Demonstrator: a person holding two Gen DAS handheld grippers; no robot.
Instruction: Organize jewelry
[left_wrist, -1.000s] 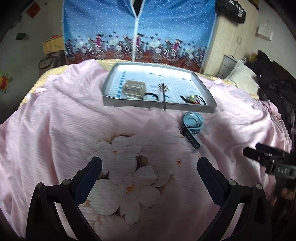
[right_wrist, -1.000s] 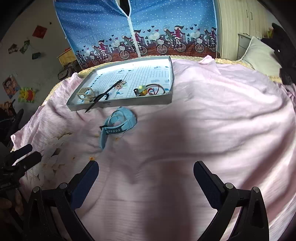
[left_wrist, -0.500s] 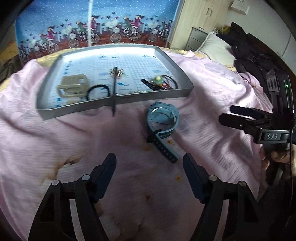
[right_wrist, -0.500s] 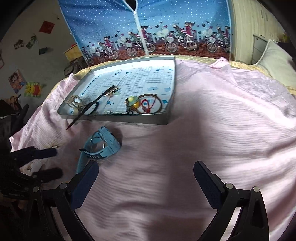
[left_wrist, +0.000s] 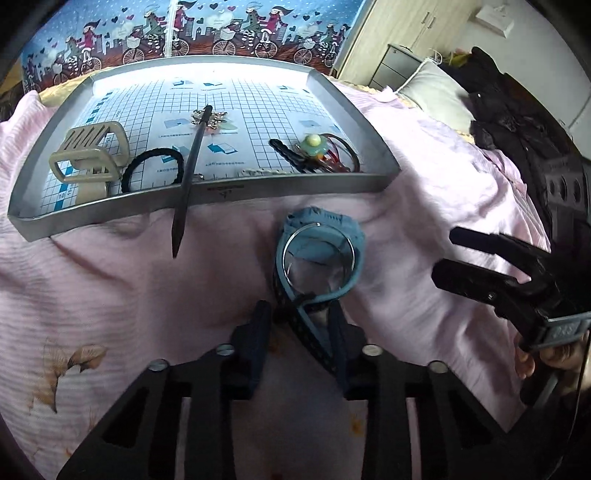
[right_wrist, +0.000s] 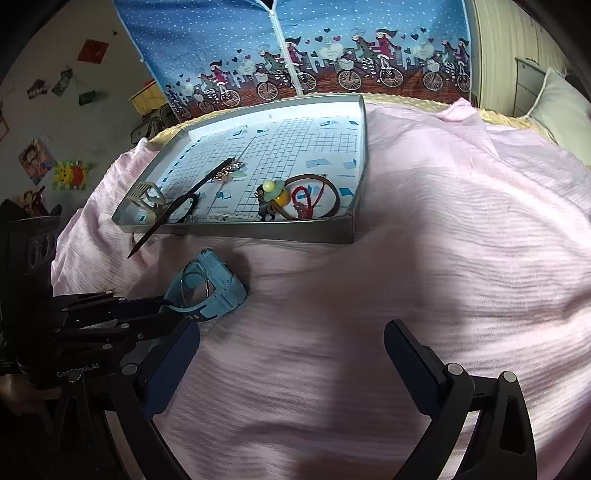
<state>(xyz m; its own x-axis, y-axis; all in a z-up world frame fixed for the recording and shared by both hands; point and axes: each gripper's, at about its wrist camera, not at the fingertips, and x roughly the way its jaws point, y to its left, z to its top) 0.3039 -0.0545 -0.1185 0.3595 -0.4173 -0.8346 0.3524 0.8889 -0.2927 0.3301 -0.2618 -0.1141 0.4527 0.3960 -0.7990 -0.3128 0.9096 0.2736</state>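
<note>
Blue rubbery watch (left_wrist: 319, 254) with round metal bezel on ribbed pink bedspread (left_wrist: 110, 295), just before near wall of grey metal tray (left_wrist: 221, 192), left gripper (left_wrist: 300, 321) low, fingers narrowed around the perforated strap, right gripper (right_wrist: 291, 347) level, fingers wide, empty.

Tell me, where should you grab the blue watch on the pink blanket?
Probably by its strap. The blue watch lies on its side and its strap tail points at the left tool, whose fingers already flank that thin band. Coming from the near side keeps clear of the tray.
</note>
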